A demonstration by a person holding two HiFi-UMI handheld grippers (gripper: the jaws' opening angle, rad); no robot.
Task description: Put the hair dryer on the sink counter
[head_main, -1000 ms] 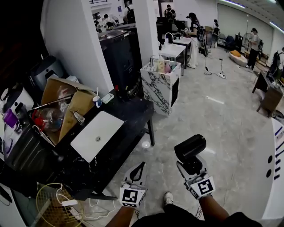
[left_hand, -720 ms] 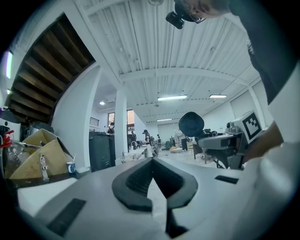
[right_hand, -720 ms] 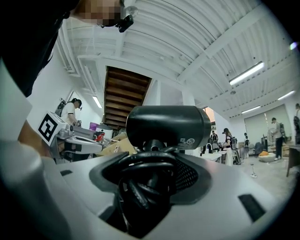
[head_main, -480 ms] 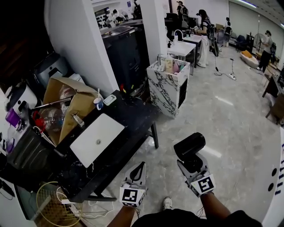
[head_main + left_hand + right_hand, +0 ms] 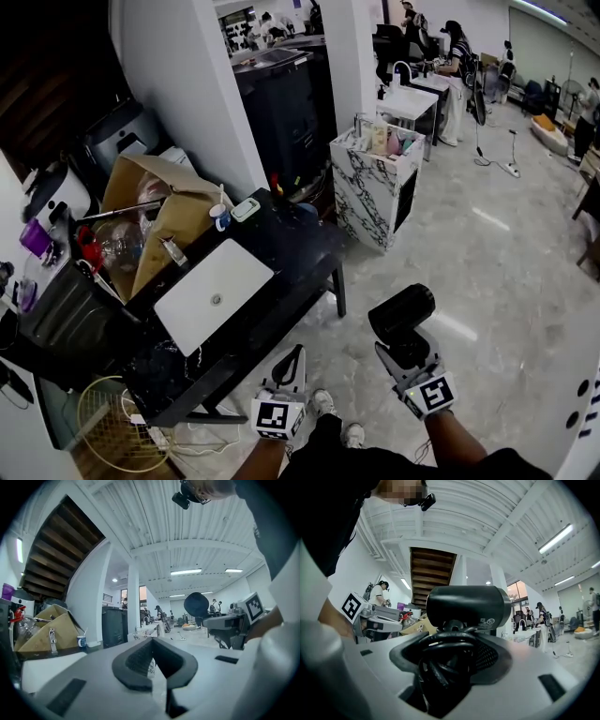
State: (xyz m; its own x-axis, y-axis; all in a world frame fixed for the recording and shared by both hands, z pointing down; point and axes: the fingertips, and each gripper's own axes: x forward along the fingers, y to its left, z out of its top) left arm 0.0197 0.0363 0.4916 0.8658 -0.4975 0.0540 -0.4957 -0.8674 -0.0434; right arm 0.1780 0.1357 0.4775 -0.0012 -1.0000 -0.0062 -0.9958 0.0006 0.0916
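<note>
Moved: black table (image 5: 292, 246) now sits further right in your head view.
Left gripper (image 5: 298, 352): your jaws are closed, empty.
Right gripper (image 5: 405, 348): you clamp the hair dryer (image 5: 401, 313).

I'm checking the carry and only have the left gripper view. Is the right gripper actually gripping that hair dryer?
Observer: Yes. The right gripper view shows the right gripper shut on the hair dryer, its black cord bunched between the jaws.
Operator: What's below my left gripper?
Observer: In the head view, the left gripper is over pale floor, beside a black table bearing a closed white laptop.
</note>
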